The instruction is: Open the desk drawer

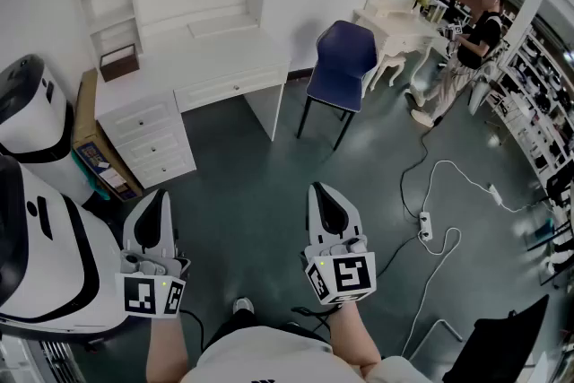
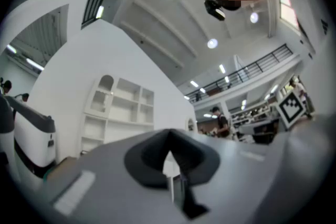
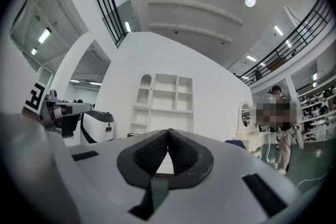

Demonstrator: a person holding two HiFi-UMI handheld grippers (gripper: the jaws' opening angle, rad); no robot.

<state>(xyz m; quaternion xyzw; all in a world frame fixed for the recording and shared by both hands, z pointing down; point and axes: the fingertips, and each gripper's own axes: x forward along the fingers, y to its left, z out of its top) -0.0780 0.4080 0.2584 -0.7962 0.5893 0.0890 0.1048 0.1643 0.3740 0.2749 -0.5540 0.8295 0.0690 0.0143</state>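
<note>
1. Head view: I have both grippers low in frame over the dark floor (image 1: 269, 184). The left gripper (image 1: 158, 200) and right gripper (image 1: 325, 193) point up-frame toward the white desk (image 1: 206, 49) and are well apart from it. Both sets of jaws look clenched, with nothing in them. The desk drawer (image 1: 231, 88), the wide 1 with a small knob under the worktop, sits flush and closed. 3 smaller drawers (image 1: 154, 139) stacked to its left are closed too. A blue chair (image 1: 341, 65) stands just right of the desk, with a vanity table (image 1: 395, 22) beyond it and a person (image 1: 468, 49) standing near that. A white machine (image 1: 40, 229) is at my left. A power strip (image 1: 424, 226) with its cable lies on the floor at right.
2. Left gripper view: the jaws meet at the tips, clenched on nothing. The desk's shelf unit (image 2: 118, 107) shows above them. The white machine is at far left and the right gripper's marker cube (image 2: 292, 107) at the right edge. I can't pick out the drawer here.
3. Right gripper view: the jaws are pressed together at the tips, empty. The shelf unit is dead ahead above them. The left gripper is at the left edge, with the white machine beside it. The vanity mirror (image 3: 245, 114) and the person are at right. The gripper body hides the drawer.
</note>
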